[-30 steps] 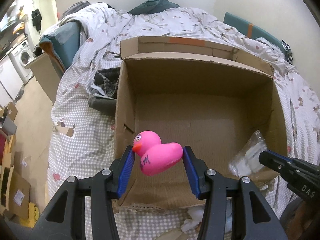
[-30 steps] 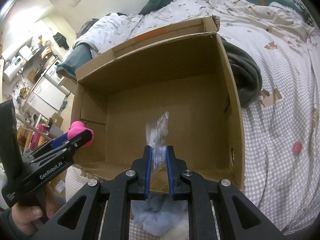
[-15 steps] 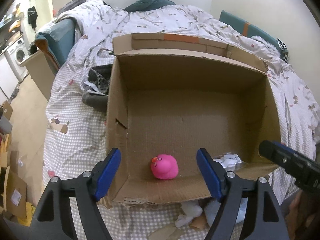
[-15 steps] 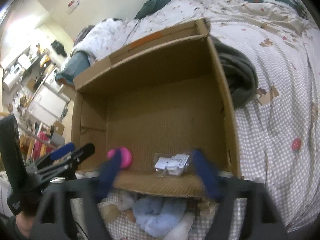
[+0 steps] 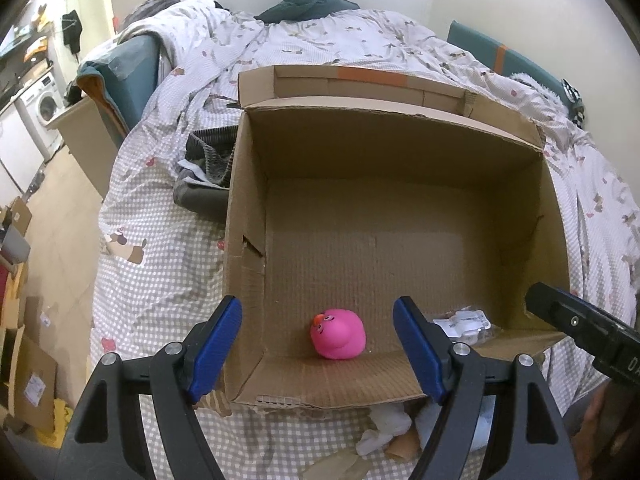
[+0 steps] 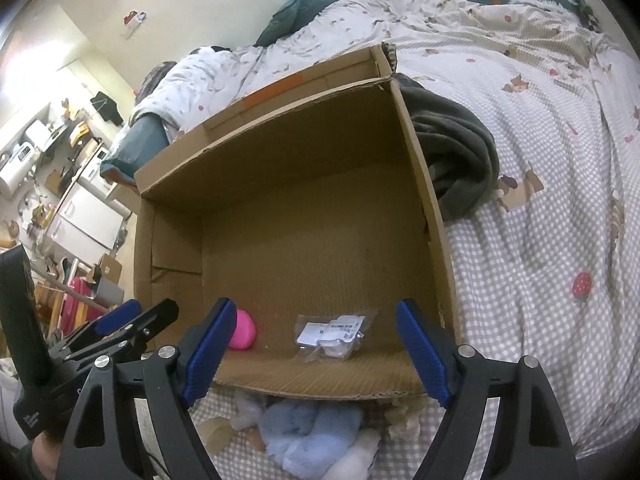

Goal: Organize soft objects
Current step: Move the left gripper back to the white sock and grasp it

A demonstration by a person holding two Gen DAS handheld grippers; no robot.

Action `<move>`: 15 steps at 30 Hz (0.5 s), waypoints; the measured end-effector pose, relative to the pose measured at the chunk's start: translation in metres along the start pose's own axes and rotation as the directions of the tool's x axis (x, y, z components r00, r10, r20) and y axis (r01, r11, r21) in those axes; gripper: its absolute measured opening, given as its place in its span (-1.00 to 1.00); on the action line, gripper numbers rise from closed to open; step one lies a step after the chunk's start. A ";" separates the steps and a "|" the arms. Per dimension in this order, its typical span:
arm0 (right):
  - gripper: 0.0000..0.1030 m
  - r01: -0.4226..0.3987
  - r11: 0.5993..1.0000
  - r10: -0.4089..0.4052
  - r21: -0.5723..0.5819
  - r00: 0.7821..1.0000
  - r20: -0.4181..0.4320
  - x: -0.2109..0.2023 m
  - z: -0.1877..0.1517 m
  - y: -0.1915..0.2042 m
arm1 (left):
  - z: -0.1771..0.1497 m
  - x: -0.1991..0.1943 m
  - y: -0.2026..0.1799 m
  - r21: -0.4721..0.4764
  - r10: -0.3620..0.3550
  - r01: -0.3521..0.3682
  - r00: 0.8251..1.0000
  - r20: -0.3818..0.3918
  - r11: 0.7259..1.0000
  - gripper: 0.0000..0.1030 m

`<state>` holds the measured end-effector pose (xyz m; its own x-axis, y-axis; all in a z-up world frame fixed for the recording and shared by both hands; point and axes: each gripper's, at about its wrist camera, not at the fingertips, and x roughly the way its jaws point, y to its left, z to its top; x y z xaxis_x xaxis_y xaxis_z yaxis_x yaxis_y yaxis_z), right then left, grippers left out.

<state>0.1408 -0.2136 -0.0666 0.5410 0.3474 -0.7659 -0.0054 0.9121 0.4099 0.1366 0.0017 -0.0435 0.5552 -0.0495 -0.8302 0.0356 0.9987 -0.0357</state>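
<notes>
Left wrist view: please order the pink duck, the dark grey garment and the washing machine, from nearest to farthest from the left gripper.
From the left gripper:
1. Pink duck: on the box floor, by the near wall, just ahead of the open jaws.
2. Dark grey garment: on the bed, outside the box's left wall.
3. Washing machine: far left, off the bed.

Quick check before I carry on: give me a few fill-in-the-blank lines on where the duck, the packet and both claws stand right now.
1. The pink duck lies inside the cardboard ____.
2. Seen from the right claw's camera, the clear plastic packet lies to the ____ of the duck.
3. The left claw and the right claw both stand ____, holding nothing.
4. The blue plush toy lies on the checked bedsheet, ____ the box.

Missing words: box; right; open; outside
</notes>
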 end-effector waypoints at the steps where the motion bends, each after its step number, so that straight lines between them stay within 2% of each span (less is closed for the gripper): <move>1: 0.69 0.000 1.000 0.000 -0.001 1.000 0.001 0.000 0.000 0.000 | 0.000 -0.001 0.000 0.005 0.005 -0.005 1.000 0.005 1.000 0.48; 5: 0.69 0.000 1.000 0.000 0.000 1.000 0.002 0.000 0.000 0.000 | -0.001 -0.005 -0.001 0.018 0.024 -0.024 0.999 0.023 1.000 0.48; 12: 0.69 0.024 0.997 -0.015 -0.070 0.992 0.126 -0.020 -0.005 0.010 | -0.003 -0.023 0.003 0.028 0.057 -0.059 0.996 0.074 0.998 0.48; 15: 0.69 0.029 0.996 -0.018 -0.079 0.990 0.137 -0.025 -0.006 0.010 | -0.004 -0.032 0.005 0.029 0.068 -0.070 0.993 0.092 0.997 0.48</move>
<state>0.1216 -0.2123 -0.0462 0.6511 0.2980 -0.6980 -0.0563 0.9362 0.3471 0.1152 0.0082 -0.0193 0.6305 0.0174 -0.7760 0.0201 0.9990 0.0387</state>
